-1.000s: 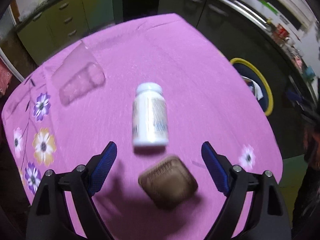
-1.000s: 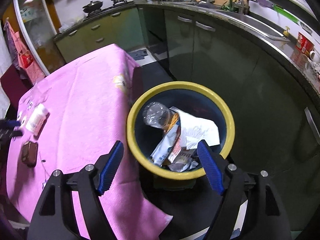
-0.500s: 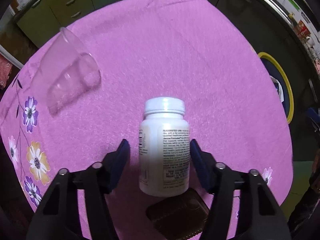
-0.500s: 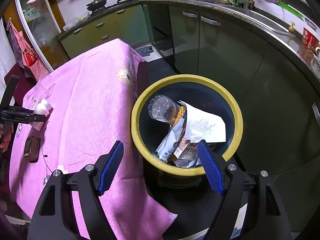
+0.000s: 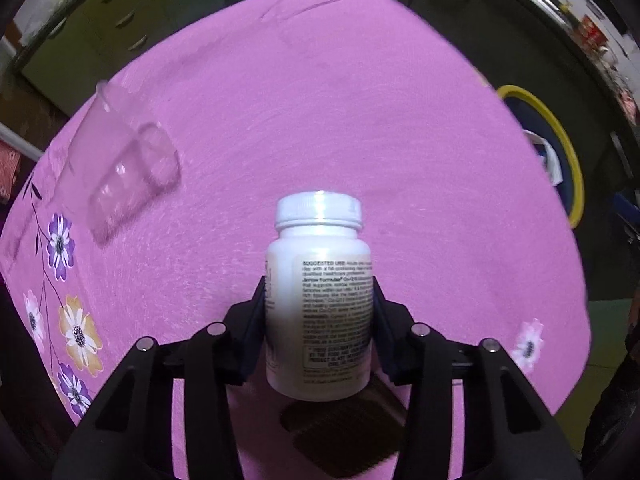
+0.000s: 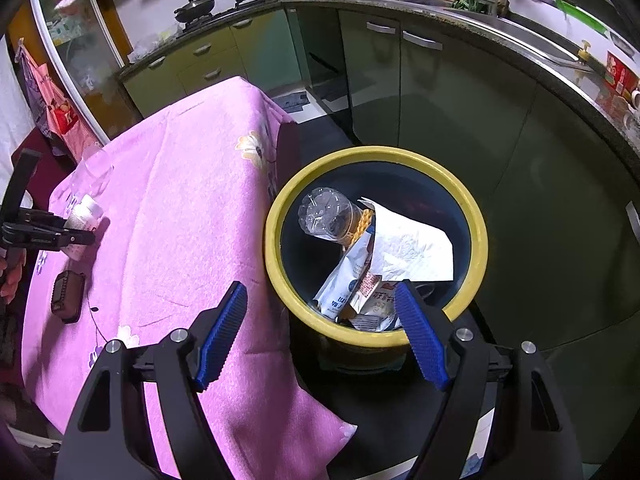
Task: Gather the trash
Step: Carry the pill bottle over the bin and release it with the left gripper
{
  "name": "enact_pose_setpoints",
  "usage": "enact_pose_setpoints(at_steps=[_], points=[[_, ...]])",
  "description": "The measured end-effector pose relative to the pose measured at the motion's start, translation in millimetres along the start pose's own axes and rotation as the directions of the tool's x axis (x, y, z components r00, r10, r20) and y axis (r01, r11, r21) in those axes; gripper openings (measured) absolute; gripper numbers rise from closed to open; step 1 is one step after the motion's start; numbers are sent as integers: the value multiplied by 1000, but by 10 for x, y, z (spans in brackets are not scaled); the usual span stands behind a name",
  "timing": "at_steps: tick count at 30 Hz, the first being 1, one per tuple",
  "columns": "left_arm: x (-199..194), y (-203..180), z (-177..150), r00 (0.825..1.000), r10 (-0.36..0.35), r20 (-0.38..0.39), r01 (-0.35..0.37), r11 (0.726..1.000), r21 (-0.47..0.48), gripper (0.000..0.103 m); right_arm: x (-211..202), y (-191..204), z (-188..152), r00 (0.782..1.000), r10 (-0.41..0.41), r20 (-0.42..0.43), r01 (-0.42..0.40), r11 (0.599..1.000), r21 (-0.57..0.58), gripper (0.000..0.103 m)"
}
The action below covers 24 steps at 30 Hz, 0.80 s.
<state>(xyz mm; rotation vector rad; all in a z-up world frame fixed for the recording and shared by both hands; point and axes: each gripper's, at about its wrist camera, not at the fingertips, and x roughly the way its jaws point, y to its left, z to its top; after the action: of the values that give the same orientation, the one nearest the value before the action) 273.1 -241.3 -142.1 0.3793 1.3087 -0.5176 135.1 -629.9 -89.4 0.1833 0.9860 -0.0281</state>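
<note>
A white pill bottle [image 5: 320, 240] lies on the pink tablecloth [image 5: 320, 100], cap pointing away. My left gripper [image 5: 319, 286] has its jaws closing on the bottle's body, and both pads touch its sides. In the right wrist view the same bottle [image 6: 84, 212] and left gripper [image 6: 74, 236] sit at the table's far left. A brown ridged packet [image 5: 344, 428] lies just behind the bottle. A clear plastic cup [image 5: 124, 168] lies on its side to the upper left. My right gripper [image 6: 320, 332] hangs open and empty over the near rim of the yellow-rimmed bin [image 6: 376, 155].
The bin holds a clear plastic bottle [image 6: 324, 216], white paper [image 6: 408, 244] and wrappers. It stands on the dark floor between the table's edge and the green kitchen cabinets [image 6: 440, 92]. The bin's rim [image 5: 575, 176] shows past the table's right edge in the left wrist view.
My left gripper came down over the white bottle and its jaws closed from wide apart to touching the bottle's sides. The right gripper stayed open above the bin.
</note>
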Motion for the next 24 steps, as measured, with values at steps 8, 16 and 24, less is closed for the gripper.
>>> enact_pose_setpoints(at_steps=[8,16,24], points=[[-424,-825,71,995,-89,42,79,978,194,45,-235,-190,-58,999,-24,47,23,999,40,75],[-357,-2012,588,978,-203,38,176,916,360,45,-531,-568,-252,995,-55,80,46,993,113,75],[286,-2815,1069,980,-201,-5,187,901,391,45,-659,-966,-486,995,-82,64,68,980,189,75]])
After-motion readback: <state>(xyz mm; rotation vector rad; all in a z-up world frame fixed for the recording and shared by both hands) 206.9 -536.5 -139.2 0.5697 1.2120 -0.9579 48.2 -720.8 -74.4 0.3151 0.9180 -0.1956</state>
